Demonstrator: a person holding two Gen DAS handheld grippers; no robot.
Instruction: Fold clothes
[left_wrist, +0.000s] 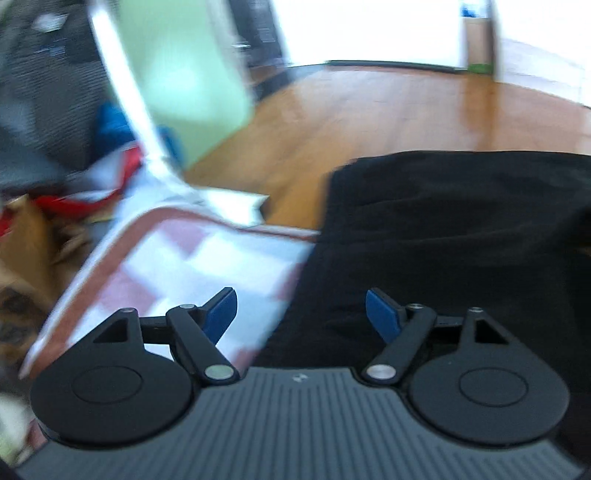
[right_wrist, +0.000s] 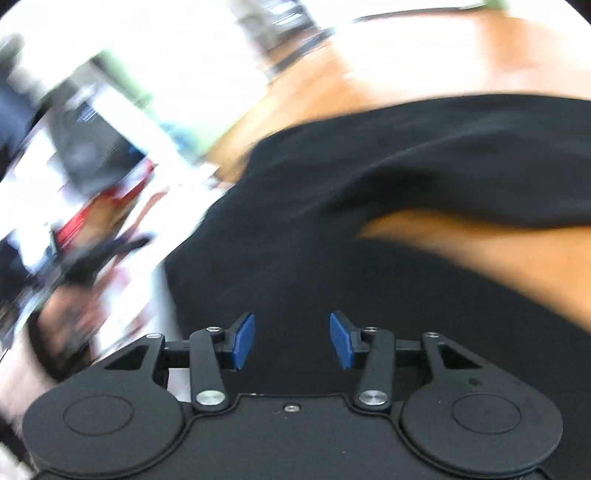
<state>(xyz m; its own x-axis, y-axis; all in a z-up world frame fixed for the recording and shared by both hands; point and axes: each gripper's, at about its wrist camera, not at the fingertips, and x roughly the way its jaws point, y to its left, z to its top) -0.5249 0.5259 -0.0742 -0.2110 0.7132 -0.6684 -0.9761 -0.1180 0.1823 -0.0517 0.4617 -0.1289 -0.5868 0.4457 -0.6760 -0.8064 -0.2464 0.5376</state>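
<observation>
Wood fills most of what my left wrist camera sees: a warm brown surface (left_wrist: 388, 122) running back to a bright, washed-out room, where a pale green panel (left_wrist: 184, 74) stands at the upper left beside a white post (left_wrist: 125, 96). Left of that sits a smeared heap of red, white and blue things (left_wrist: 92, 173) that I cannot make out. Nearer to me lies a flat cloth with a red and white check (left_wrist: 177, 273) and a brown-red border. The black garment (left_wrist: 461, 236) lies on the right half of the surface, its left edge overlapping the check, its top edge fairly straight and its cloth gently wrinkled. My left gripper (left_wrist: 301, 314) hovers over that overlap with its jaws wide apart and nothing between the blue pads (left_wrist: 221, 314).

From my right wrist camera the view is heavily blurred. The same wooden surface (right_wrist: 325, 77) shows at the top, under glare, and the left side is a streak of white, red and dark shapes, with a hand (right_wrist: 62, 317) at the lower left holding something dark. The black garment (right_wrist: 369, 177) covers the middle and right; a fold near its right side is lifted so that a wedge of brown wood shows through. My right gripper (right_wrist: 291, 339) sits low above the black cloth, jaws apart and empty
</observation>
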